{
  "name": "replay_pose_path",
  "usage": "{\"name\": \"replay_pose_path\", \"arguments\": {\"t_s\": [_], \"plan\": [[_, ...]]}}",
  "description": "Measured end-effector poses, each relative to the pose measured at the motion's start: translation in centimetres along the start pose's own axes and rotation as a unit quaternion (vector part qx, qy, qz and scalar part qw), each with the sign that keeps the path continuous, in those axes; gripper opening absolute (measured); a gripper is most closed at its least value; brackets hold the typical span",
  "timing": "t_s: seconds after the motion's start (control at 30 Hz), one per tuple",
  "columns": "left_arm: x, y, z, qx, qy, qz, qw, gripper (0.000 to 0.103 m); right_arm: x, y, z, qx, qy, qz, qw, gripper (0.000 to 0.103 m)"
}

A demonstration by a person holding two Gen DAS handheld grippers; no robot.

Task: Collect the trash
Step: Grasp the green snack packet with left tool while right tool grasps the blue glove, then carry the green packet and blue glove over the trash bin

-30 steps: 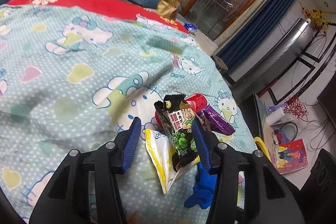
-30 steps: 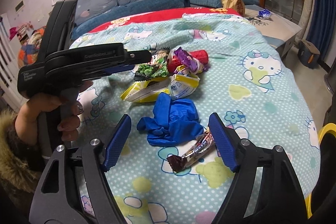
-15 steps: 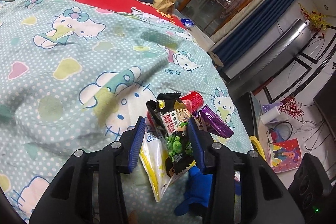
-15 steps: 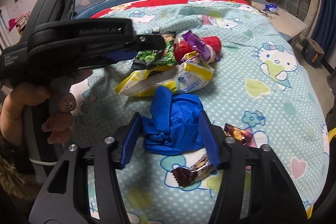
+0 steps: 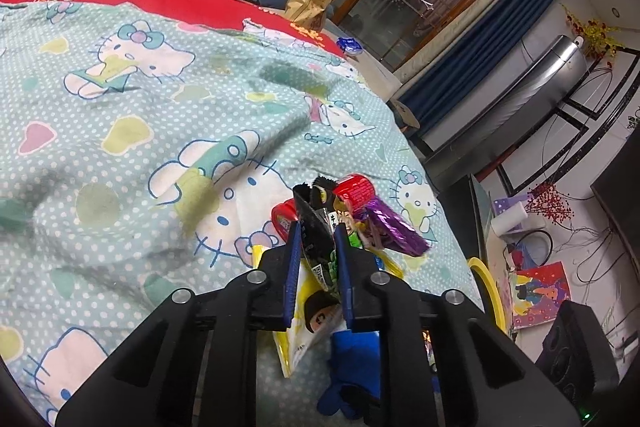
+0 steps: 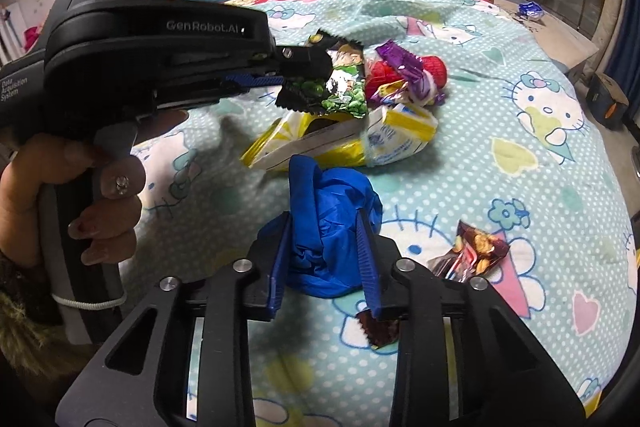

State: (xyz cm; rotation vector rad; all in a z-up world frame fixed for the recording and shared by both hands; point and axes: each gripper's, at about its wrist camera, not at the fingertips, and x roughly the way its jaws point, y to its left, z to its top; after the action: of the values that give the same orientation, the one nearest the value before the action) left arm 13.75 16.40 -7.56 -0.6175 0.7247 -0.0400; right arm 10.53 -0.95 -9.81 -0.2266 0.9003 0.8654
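Blue pads, left wrist view: left gripper (image 5: 317,241) jaws closing, pinching the green snack wrapper (image 5: 320,247) on the bedsheet (image 5: 120,131); a yellow bin rim (image 5: 486,283) shows only here.
Right wrist view: right gripper (image 6: 322,259) jaws closing, squeezing the blue glove (image 6: 328,227); the brown wrapper (image 6: 476,251) beside it and the person's hand (image 6: 60,195) show only here.

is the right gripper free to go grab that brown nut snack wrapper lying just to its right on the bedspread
Probably not yet. The right gripper is closing on the crumpled blue glove, whose bulk fills the gap between its jaws. The brown nut snack wrapper lies uncovered on the bedspread beside it, so nothing else blocks it.
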Motion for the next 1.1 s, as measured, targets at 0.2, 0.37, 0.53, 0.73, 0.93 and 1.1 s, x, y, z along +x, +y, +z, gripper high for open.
{"name": "replay_pose_path", "arguments": {"t_s": [0.2,0.37,0.53,0.73,0.93,1.1], "plan": [[-1.6,-0.7,0.0,0.012,-0.016,0.001,0.9998,0.013,-0.6,0.8,-0.5,-0.003,0.002,0.014,1.0,0.019],[-2.8,-1.1,-0.1,0.022,-0.026,0.003,0.9994,0.012,-1.4,1.1,-0.9,0.003,-0.003,0.034,0.999,0.019],[-3.8,-1.6,0.0,0.03,-0.036,0.003,0.9989,0.012,-2.3,1.2,-0.6,0.001,-0.014,0.037,0.999,0.018],[-4.6,-2.5,0.1,0.043,-0.044,-0.001,0.9981,0.012,-3.8,0.5,-0.3,0.011,-0.036,0.036,0.999,0.018],[-5.2,-3.5,0.1,0.051,-0.049,-0.01,0.9974,0.012,-5.2,-0.2,-0.3,0.019,-0.052,0.027,0.998,0.018],[-5.4,-4.5,0.1,0.059,-0.052,-0.018,0.9968,0.012,-6.3,-1.0,-0.3,0.026,-0.066,0.016,0.997,0.018]]}}
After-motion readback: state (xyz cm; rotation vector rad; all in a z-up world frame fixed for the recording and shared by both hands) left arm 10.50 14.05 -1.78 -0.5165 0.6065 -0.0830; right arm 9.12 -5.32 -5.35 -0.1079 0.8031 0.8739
